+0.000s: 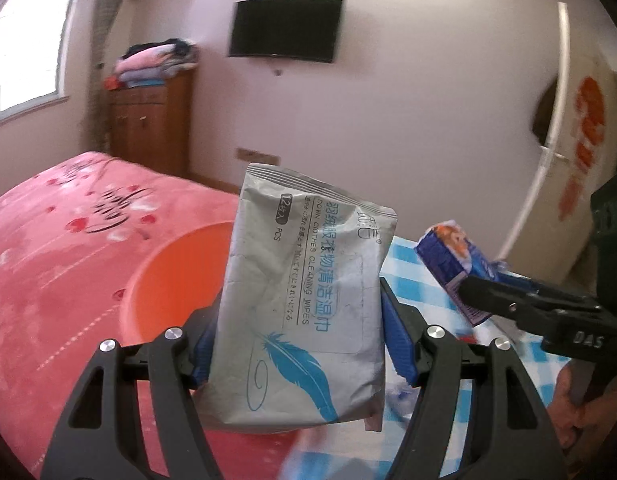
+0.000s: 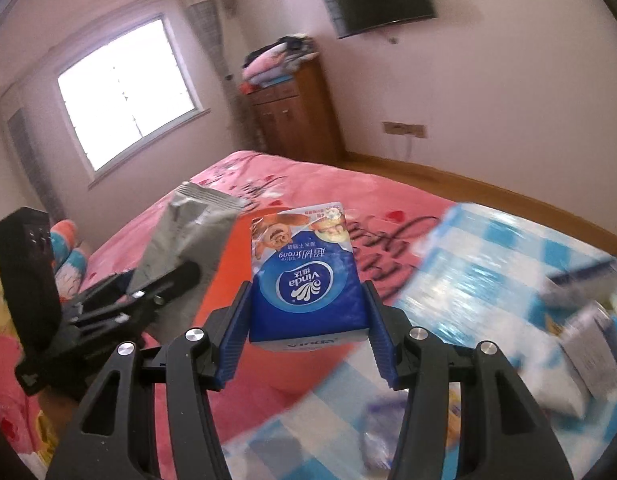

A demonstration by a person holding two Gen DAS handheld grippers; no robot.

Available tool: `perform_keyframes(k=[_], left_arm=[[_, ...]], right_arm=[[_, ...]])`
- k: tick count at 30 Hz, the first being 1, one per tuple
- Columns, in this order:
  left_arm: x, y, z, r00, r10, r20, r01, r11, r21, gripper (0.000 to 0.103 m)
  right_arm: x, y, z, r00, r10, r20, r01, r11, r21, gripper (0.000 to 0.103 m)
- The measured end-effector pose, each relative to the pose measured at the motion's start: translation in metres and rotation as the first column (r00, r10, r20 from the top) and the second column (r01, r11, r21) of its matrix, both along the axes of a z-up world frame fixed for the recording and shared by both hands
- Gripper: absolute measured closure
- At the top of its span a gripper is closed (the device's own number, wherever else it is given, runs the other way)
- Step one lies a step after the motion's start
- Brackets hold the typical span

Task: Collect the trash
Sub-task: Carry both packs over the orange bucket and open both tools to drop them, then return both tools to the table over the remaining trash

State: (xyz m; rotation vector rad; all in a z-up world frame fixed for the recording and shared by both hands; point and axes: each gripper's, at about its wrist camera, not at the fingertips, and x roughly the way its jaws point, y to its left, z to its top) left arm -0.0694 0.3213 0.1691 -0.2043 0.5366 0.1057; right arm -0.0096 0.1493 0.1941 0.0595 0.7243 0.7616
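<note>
left gripper clamps the wipes pack, right gripper the tissue packet; both look light, soft, crushable, best pinched mid-sides.

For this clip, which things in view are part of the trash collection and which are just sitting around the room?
Part of the job:
- grey wipes packet, clamped in the left gripper
- blue tissue pack, clamped in the right gripper
- orange basin

Just lying about:
- wall TV
- wooden cabinet
- folded clothes
- pink bedspread
</note>
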Motion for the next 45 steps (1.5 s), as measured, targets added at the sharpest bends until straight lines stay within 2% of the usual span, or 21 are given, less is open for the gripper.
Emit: perform_keyframes(k=[6, 12, 14, 15, 16, 19, 22, 25, 30, 37, 45], left_arm=[[0.013, 0.033, -0.016, 0.996, 0.073, -0.048, -0.073, 0.997, -0.007, 0.034], [0.020, 0.041, -0.027, 0.992, 0.091, -0.083, -0.094, 0.995, -0.027, 0.034], [0.022, 0.039, -0.031, 0.990, 0.106, -0.096, -0.108, 0.994, -0.016, 0.030], [0.026, 0.043, -0.032, 0.989, 0.110, -0.100, -0.112, 0.994, -0.016, 0.027], [0.025, 0.043, -0.033, 0.989, 0.114, -0.098, -0.116, 0.993, -0.020, 0.024], [0.022, 0.043, -0.032, 0.990, 0.117, -0.079, -0.119, 0.993, -0.017, 0.016], [0.020, 0.039, -0.030, 0.991, 0.126, -0.055, -0.126, 0.992, 0.001, 0.015], [0.016, 0.029, -0.029, 0.993, 0.118, -0.018, -0.118, 0.993, 0.023, 0.015], [0.007, 0.011, -0.023, 0.992, 0.091, 0.088, -0.097, 0.993, 0.074, 0.015], [-0.002, -0.011, -0.017, 0.984, 0.023, 0.178, -0.043, 0.993, 0.106, 0.015], [-0.006, -0.038, -0.019, 0.983, -0.027, 0.184, 0.006, 0.993, 0.116, 0.015]], right_arm=[[0.023, 0.060, -0.012, 0.997, 0.077, -0.023, -0.077, 0.997, -0.027, 0.048], [0.029, 0.085, -0.022, 0.993, 0.111, -0.031, -0.112, 0.992, -0.048, 0.047], [0.032, 0.089, -0.026, 0.993, 0.113, -0.037, -0.115, 0.992, -0.050, 0.042], [0.033, 0.088, -0.028, 0.993, 0.111, -0.037, -0.113, 0.992, -0.048, 0.033], [0.033, 0.085, -0.028, 0.994, 0.106, -0.035, -0.107, 0.994, -0.037, 0.025], [0.031, 0.072, -0.026, 0.995, 0.087, -0.040, -0.086, 0.996, 0.010, 0.020], [0.027, 0.055, -0.023, 0.998, 0.050, -0.036, -0.049, 0.998, 0.050, 0.012], [0.024, 0.034, -0.026, 1.000, -0.004, -0.026, 0.006, 0.998, 0.062, 0.012], [0.018, -0.003, -0.037, 0.996, -0.080, -0.032, 0.082, 0.993, 0.087, 0.012], [0.013, -0.041, -0.047, 0.992, -0.124, -0.033, 0.127, 0.984, 0.127, 0.011], [0.004, -0.086, -0.061, 0.983, -0.185, -0.017, 0.185, 0.965, 0.187, 0.007]])
